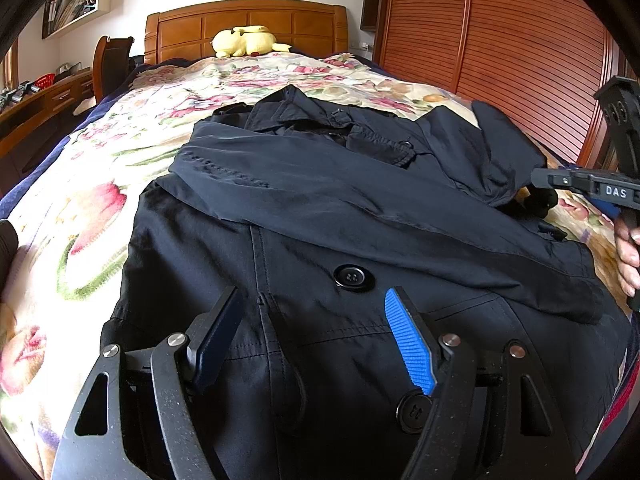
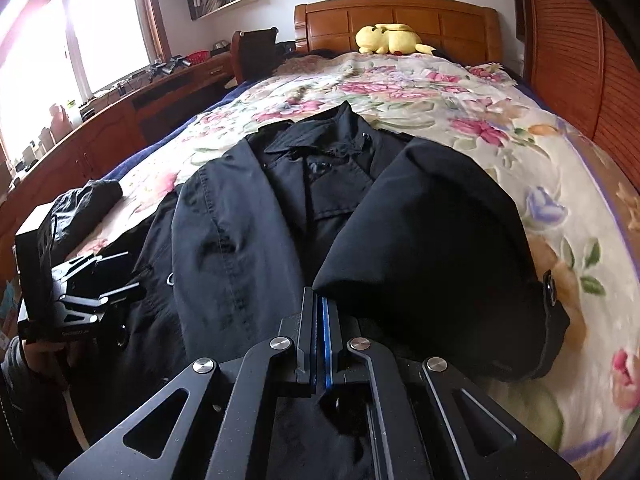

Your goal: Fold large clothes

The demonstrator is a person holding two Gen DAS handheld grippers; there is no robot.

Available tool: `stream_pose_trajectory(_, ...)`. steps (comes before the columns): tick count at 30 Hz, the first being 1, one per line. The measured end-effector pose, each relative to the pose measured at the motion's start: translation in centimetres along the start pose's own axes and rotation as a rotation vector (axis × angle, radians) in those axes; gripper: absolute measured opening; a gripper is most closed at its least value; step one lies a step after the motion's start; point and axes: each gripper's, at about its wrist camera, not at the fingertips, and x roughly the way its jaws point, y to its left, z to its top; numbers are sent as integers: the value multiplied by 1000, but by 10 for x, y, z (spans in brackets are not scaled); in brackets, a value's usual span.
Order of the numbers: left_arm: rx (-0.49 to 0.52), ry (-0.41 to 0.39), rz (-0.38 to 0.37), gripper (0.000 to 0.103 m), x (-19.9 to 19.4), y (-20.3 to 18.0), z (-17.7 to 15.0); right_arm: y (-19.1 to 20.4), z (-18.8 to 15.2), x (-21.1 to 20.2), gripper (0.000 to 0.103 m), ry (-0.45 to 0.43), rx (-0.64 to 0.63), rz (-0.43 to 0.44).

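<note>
The coat (image 1: 360,216) is black, perhaps very dark navy in this light, with black buttons (image 1: 352,277). The bedspread (image 2: 460,96) shows pink, green and lilac flowers on cream. The plush toy (image 1: 244,41) is yellow; the headboard (image 1: 248,24) orange-brown wood.

Matte black linkage claws (image 1: 316,344) — 1 ribbed blue pad (image 1: 410,346), silver rivets, white "DAS" lettering, bare fingers (image 1: 628,252).

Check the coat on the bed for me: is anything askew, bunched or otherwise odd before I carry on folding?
Mostly tidy. The coat lies front-up on the floral bedspread, one sleeve folded flat across the chest. The other sleeve is odd: humped and bunched, its cuff hanging over the coat's edge. Right gripper is shut beside it; left gripper is open.
</note>
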Motion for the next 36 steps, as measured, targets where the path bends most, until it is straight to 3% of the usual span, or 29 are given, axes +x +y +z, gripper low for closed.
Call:
stream_pose_trajectory(4,0,0,0,74,0,0,0,10,4,-14,3,-7,-29,-55)
stream_pose_trajectory(9,0,0,0,74,0,0,0,6,5,-39,51,-80,-46,-130)
stream_pose_trajectory(12,0,1,0,74,0,0,0,-14,5,-43,58,-95,-13,-201)
stream_pose_trajectory(17,0,1,0,74,0,0,0,-64,-3,-18,63,-25,81,-289)
stream_pose_trajectory(20,0,1,0,74,0,0,0,-96,-13,4,64,35,173,-236)
stream_pose_trajectory(22,-1,1,0,74,0,0,0,-109,-19,15,64,51,198,-285)
stream_pose_trajectory(27,0,1,-1,74,0,-1,0,-123,-28,38,67,104,238,-347)
stream_pose_trajectory(36,1,-1,-2,74,0,-2,0,-132,-29,49,66,140,272,-285)
